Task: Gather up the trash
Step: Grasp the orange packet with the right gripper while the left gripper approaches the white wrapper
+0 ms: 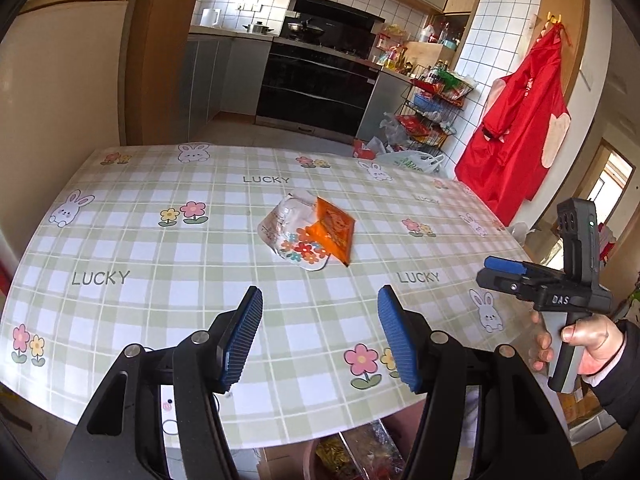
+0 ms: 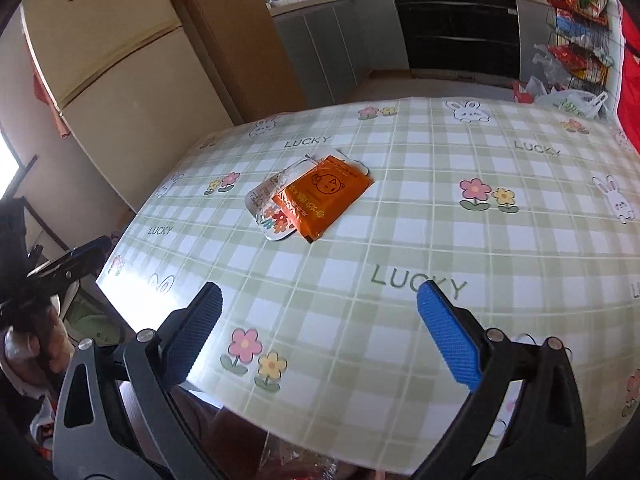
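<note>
An orange snack wrapper (image 1: pixel 333 229) lies on top of a clear plastic wrapper with a flower print (image 1: pixel 289 229) in the middle of the table (image 1: pixel 120 248). Both also show in the right wrist view, the orange wrapper (image 2: pixel 320 194) over the clear wrapper (image 2: pixel 266 202). My left gripper (image 1: pixel 320 336) is open and empty above the table's near edge, short of the wrappers. My right gripper (image 2: pixel 318 332) is open and empty, also short of them; it shows in the left wrist view (image 1: pixel 502 270) at the right. A bin with trash (image 1: pixel 352 452) sits below the table's near edge.
The table has a green checked cloth with bunnies and flowers. A fridge (image 2: pixel 120 80) stands to the left. A kitchen with oven (image 1: pixel 316 84), a wire rack (image 1: pixel 434 108), bags on the floor (image 1: pixel 408 158) and a red apron (image 1: pixel 520 120) lie beyond.
</note>
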`<state>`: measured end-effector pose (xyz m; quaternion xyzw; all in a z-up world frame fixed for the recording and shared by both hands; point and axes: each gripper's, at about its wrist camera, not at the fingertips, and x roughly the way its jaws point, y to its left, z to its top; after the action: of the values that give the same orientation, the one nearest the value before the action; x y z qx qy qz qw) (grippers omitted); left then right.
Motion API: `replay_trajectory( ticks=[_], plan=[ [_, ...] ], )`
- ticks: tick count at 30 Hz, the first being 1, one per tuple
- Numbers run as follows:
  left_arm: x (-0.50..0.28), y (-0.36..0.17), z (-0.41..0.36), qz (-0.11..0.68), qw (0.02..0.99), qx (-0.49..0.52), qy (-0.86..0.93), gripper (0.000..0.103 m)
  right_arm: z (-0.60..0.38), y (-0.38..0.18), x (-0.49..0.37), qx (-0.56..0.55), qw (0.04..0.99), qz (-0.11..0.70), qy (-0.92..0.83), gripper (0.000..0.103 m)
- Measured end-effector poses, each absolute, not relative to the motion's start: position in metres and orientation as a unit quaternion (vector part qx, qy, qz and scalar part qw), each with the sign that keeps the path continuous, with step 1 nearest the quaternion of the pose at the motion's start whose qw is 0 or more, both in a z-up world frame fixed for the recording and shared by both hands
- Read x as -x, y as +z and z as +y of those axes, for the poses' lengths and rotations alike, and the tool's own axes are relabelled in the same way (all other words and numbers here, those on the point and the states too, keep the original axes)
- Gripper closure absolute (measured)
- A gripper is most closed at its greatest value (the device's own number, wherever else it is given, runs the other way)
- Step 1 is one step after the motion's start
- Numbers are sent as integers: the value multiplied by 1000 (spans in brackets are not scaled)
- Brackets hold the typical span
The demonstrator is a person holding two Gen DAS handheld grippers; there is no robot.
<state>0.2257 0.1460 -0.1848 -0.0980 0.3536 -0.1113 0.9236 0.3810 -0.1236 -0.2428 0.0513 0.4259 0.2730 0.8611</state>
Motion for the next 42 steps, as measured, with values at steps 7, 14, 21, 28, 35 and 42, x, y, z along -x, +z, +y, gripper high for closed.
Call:
replay_trajectory(
  ticks=[7,14,21,28,35,42],
  plan=[
    [-263,-206,169,358,924,103,-91,44,-61,-279,-479,-89,842,479,232,7],
    [-279,-223,187,362,921,115,-83,44,-25,-305,-532,-148,835,507,153,6],
    [-284,-234,193,365,921,113,-81,44,-9,-321,-543,-109,840,525,85,8],
    [-283,-235,189,363,920,114,-90,44,-1,-314,-536,-89,837,524,132,48],
    [-281,-234,185,364,920,115,-92,44,-1,-310,-528,-65,835,524,153,51],
    [-280,-234,182,366,919,112,-95,44,-18,-314,-526,-50,850,511,122,18]
  ],
)
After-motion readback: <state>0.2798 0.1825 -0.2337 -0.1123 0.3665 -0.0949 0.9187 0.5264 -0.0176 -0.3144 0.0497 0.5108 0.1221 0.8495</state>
